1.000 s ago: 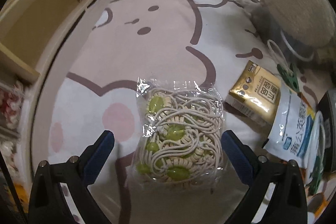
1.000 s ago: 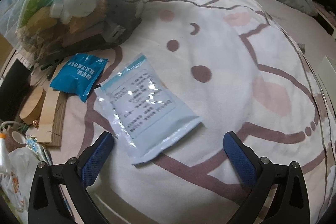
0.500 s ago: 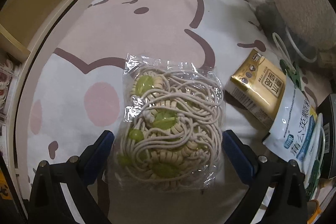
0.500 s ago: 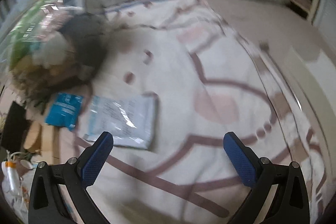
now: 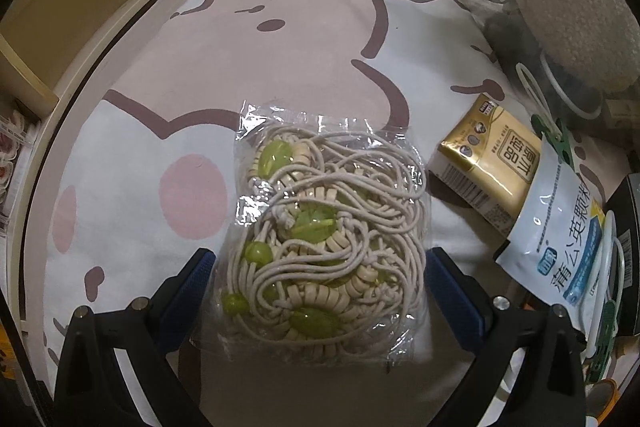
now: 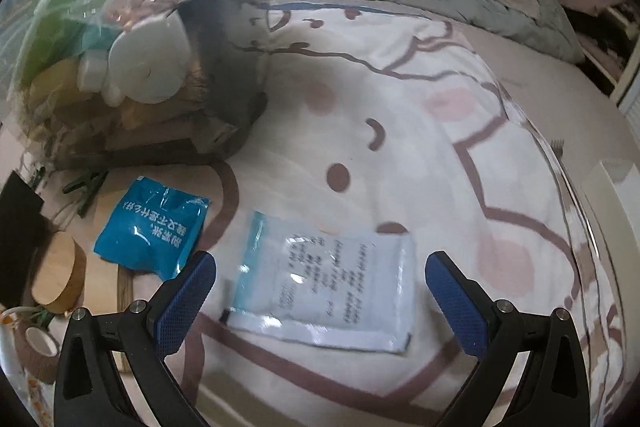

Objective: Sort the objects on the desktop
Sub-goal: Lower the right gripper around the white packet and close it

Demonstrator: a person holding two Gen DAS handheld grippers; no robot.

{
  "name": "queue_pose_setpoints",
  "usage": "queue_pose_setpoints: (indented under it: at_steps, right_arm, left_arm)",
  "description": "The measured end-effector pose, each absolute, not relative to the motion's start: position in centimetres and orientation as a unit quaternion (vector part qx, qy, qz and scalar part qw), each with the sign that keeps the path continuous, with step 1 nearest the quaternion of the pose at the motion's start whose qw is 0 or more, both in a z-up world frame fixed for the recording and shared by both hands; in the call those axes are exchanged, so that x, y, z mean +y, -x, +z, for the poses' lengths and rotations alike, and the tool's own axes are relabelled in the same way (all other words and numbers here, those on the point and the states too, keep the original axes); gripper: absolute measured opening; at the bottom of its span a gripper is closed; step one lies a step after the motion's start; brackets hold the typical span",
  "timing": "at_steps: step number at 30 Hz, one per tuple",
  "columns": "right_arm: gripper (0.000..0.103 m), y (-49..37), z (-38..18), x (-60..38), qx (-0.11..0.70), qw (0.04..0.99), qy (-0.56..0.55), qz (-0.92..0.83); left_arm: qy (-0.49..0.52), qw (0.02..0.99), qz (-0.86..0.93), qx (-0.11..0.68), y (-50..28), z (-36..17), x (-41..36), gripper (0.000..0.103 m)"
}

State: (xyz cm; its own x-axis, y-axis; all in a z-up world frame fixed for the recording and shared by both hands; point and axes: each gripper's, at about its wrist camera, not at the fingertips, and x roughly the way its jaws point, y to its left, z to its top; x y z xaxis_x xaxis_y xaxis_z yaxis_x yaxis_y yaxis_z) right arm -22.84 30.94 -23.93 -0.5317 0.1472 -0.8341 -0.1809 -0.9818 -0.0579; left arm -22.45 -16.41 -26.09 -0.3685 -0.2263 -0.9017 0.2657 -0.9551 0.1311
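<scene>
Both jaws wide open: left gripper (image 5: pixel 318 281) around the bag of beaded cord (image 5: pixel 324 247), right gripper (image 6: pixel 320 281) above the white sachet (image 6: pixel 326 289).

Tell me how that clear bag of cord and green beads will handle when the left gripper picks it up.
The bag will probably sag: it is thin crinkled film around loose cord. The glossy film may slip in the open left gripper. It looks light, though the beads could shift inside.

A white sachet (image 5: pixel 560 235) is overlapping the gold packet (image 5: pixel 490 163), hiding one corner. Motion blur is rendering the pale sachet (image 6: pixel 324 291) print illegible.
</scene>
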Motion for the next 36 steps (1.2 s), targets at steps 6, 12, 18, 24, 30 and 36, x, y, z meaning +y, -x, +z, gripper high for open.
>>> queue_pose_setpoints:
  at_steps: [6,12,18,24,30,36]
  right_arm:
    - [0.103,23.9,-24.5,30.2,-0.028,0.123,0.477,0.87]
    - [0.103,23.8,-25.4,30.7,-0.023,0.143,0.496,0.856]
    - [0.103,23.8,-26.3,31.9,0.02,0.146,0.513,0.846]
    - [0.103,23.3,-26.9,33.2,0.074,0.121,0.51,0.849]
    - [0.103,23.1,-27.0,33.1,0.063,0.128,0.508,0.849]
    - [0.103,22.6,-26.8,33.0,0.066,0.125,0.505,0.851]
  left_arm:
    - [-0.536,0.153,-0.83,0.017,22.0,-26.1,-15.9,0.103]
    - [-0.529,0.156,-0.834,0.016,21.8,-26.3,-16.6,0.103]
    - [-0.525,0.159,-0.836,0.017,21.7,-26.3,-16.7,0.103]
    - [-0.525,0.159,-0.836,0.017,21.7,-26.3,-16.8,0.103]
    - [-0.526,0.159,-0.836,0.017,21.6,-26.4,-16.7,0.103]
    - [-0.527,0.158,-0.835,0.017,22.4,-26.7,-17.5,0.103]
